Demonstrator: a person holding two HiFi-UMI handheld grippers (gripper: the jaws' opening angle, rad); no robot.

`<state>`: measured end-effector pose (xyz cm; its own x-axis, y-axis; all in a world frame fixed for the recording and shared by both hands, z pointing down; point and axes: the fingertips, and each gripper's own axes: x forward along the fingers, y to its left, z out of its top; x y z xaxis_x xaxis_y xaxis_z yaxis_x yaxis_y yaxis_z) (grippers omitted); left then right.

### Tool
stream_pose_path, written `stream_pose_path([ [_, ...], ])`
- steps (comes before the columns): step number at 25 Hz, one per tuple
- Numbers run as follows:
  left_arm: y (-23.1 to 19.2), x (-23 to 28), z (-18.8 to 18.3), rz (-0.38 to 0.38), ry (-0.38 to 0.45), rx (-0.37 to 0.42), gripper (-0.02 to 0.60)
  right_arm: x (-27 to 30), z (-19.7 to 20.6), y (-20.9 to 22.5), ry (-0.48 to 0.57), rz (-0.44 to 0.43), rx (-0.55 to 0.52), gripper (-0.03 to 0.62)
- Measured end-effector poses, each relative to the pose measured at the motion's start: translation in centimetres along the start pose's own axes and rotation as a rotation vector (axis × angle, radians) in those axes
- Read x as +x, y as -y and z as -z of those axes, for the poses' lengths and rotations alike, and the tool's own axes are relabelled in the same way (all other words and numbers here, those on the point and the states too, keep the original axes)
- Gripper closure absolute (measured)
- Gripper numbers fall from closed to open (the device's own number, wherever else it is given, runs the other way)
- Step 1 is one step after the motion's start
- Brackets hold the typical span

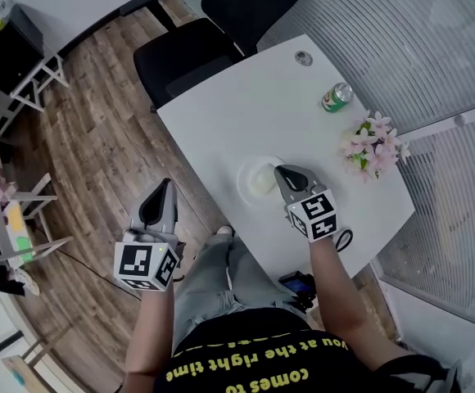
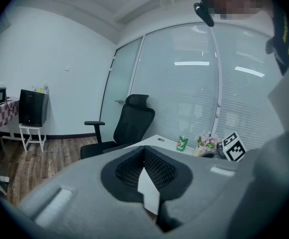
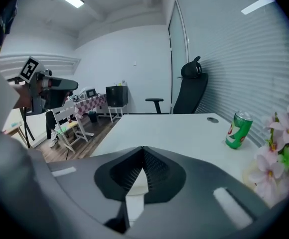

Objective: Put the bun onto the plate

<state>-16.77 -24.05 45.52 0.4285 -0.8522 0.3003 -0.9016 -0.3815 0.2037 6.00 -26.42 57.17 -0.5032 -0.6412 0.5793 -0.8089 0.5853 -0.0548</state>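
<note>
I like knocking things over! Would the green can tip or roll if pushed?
The green can stands upright and is tall and narrow, so a push near its top would probably tip it. Its round sides mean it would likely roll across the smooth white table afterwards. Full or empty can't be told.

The left gripper [image 1: 165,187] is held nearly level, its jaws closed together. The right gripper [image 1: 281,171] is tilted downward on an outstretched arm, jaws likewise closed.
</note>
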Motion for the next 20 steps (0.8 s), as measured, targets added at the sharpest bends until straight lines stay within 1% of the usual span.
stream_pose_path([
  [8,1.0,-1.0,-0.5,0.016,0.024,0.006,0.581,-3.3,-2.5,0.8,0.066,0.020,0.014,0.588],
  [20,3.7,-2.2,-2.5,0.071,0.076,0.036,0.581,-7.9,-6.4,0.8,0.151,0.082,-0.051,0.588],
])
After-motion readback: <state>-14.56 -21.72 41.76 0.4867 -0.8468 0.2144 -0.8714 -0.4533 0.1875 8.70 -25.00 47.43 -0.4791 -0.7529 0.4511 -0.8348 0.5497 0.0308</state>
